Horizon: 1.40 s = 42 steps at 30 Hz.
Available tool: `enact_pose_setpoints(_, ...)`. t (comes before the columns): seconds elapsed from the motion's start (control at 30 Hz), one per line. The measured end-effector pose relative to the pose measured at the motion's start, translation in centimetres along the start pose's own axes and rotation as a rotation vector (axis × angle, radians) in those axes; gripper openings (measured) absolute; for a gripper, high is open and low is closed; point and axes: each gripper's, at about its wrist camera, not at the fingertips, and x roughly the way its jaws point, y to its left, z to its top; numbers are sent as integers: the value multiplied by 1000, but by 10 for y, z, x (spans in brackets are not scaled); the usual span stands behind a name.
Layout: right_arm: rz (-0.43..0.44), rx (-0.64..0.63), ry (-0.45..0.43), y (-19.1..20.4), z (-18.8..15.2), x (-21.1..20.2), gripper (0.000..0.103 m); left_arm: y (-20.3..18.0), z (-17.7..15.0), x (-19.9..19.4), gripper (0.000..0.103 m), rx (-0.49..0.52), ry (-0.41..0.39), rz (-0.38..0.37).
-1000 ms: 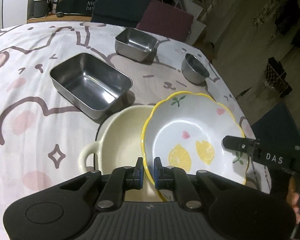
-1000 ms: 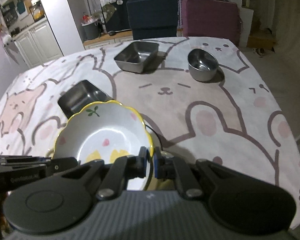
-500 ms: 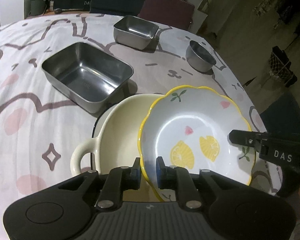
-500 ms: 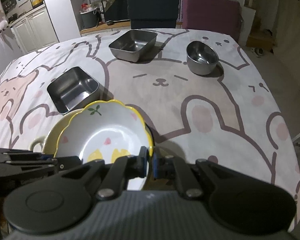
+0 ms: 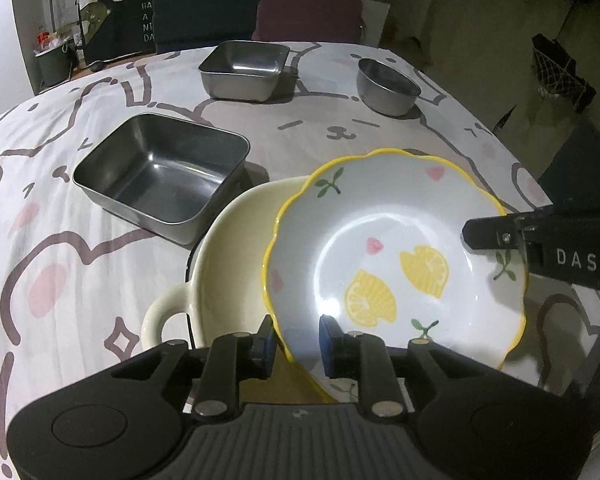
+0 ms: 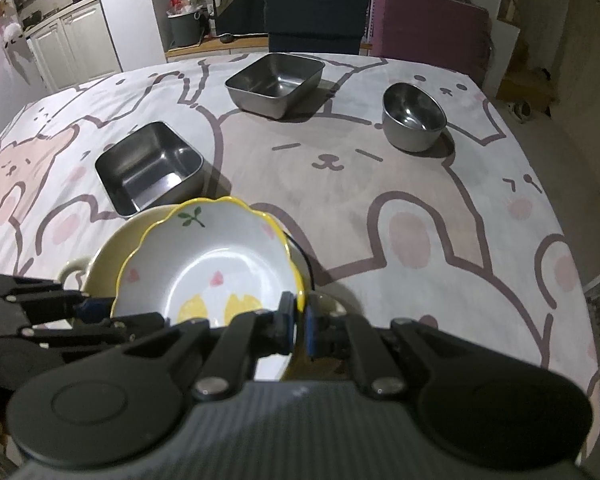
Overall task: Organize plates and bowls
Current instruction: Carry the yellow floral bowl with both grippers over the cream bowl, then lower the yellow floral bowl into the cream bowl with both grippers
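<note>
A white scalloped plate with a yellow rim and lemon pictures rests tilted in a cream dish with a loop handle. My left gripper straddles the plate's near rim; its jaws are opening and the blue pads stand off the rim. My right gripper is shut on the plate's right rim, and its black fingers reach in from the right in the left wrist view. In the right wrist view the left gripper's fingers lie at the left, beside the cream dish.
A steel rectangular container stands just behind the cream dish. A second steel container and a round steel bowl stand farther back on the cartoon-print tablecloth. Two chairs stand behind the table; its right edge drops off close by.
The left jaws have spread apart from the plate's rim. The plate has come down into the cream dish, and the left view has rolled. The right gripper has kept its hold.
</note>
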Motion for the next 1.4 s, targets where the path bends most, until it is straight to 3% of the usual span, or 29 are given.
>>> enact_pose_setpoints(0.17,0,-12,-3,1,0,0,7,-7,0,-1,26,65,0,29)
enact_pose_setpoints(0.37,-7,-30,2,3,-1,1,7,-4,0,-3,25,66,6,22)
enact_pose_setpoints(0.87,13,-36,31,7,1,10,8,17,5,-22,26,-6,-20,-12)
enact_pose_setpoints(1.13,60,10,60,5,4,20,8,29,10,-42,26,-47,-75,-46)
enact_pose_setpoints(1.4,81,40,80,7,6,26,8,31,9,-49,27,-50,-80,-76)
